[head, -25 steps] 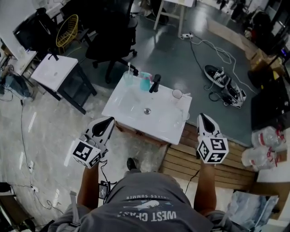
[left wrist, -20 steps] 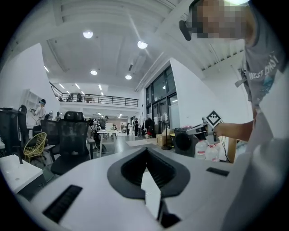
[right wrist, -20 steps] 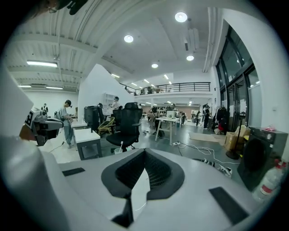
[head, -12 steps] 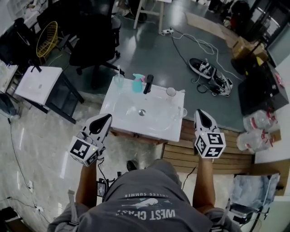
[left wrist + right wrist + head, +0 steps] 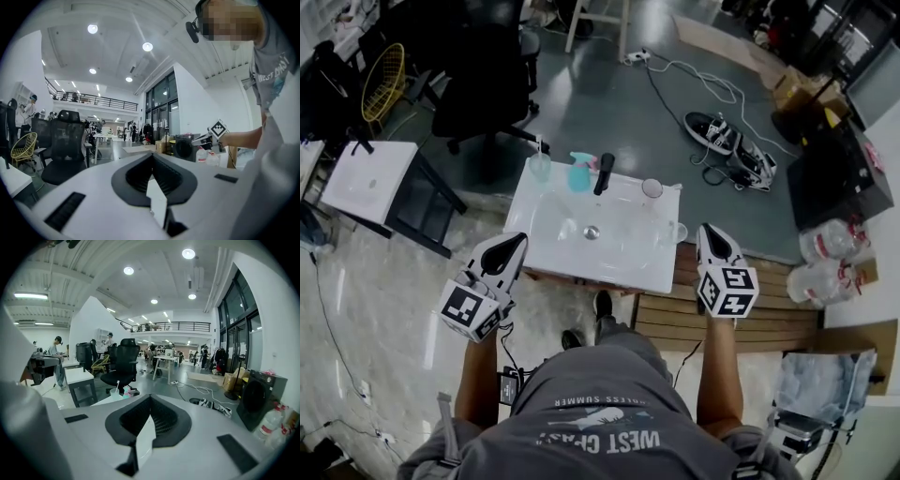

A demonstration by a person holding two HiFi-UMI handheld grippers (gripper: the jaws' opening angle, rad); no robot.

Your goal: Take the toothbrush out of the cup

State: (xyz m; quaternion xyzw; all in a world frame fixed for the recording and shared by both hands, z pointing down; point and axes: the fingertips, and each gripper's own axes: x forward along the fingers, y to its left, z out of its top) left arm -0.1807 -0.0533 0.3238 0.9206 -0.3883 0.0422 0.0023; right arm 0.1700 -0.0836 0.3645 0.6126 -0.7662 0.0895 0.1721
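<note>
My left gripper and right gripper were both pressed together, empty, by near corners of sink; toothbrush stood in cup, far-left corner.

White rectangular washbasin tabletop: near edge and middle bowl bare, open from near side. Far edge crowded: clear plastic cup with white toothbrush at far left corner, teal plastic bottle just beside, black tap next, clear glass toward far right corner. Second clear glass at right edge. Black office chair beyond far edge.
</note>
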